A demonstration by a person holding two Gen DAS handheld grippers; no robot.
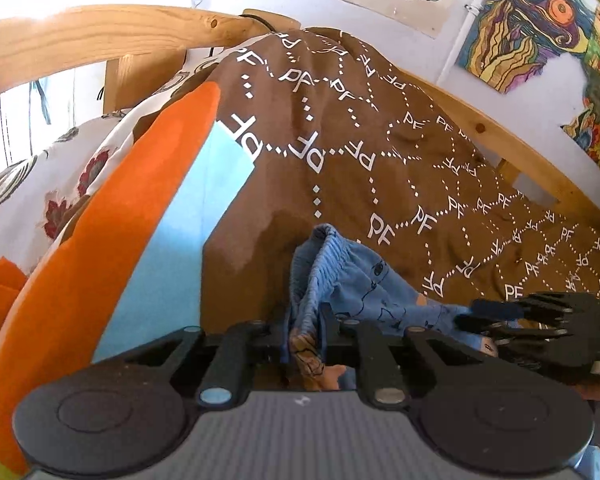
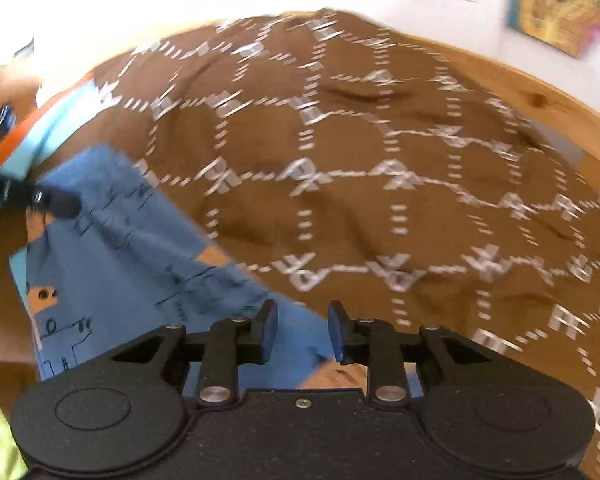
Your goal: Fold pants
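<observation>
The pants (image 1: 352, 280) are small, blue, with dark drawings and an elastic waistband; they lie on a brown bedspread printed with white "PF" letters (image 1: 340, 140). My left gripper (image 1: 306, 336) is shut on the waistband, the cloth bunched between its jaws. My right gripper (image 2: 302, 332) is open, its blue pads apart, just above the pants' edge (image 2: 140, 280). The right gripper also shows at the right of the left wrist view (image 1: 540, 320). The left gripper's tip shows in the right wrist view (image 2: 52, 200), on the pants' far corner. The right wrist view is motion-blurred.
An orange and light blue cushion (image 1: 100, 240) stands left of the pants. A floral pillow (image 1: 60, 184) lies behind it. A wooden bed rail (image 1: 500, 136) runs along the wall, which carries coloured drawings (image 1: 532, 24).
</observation>
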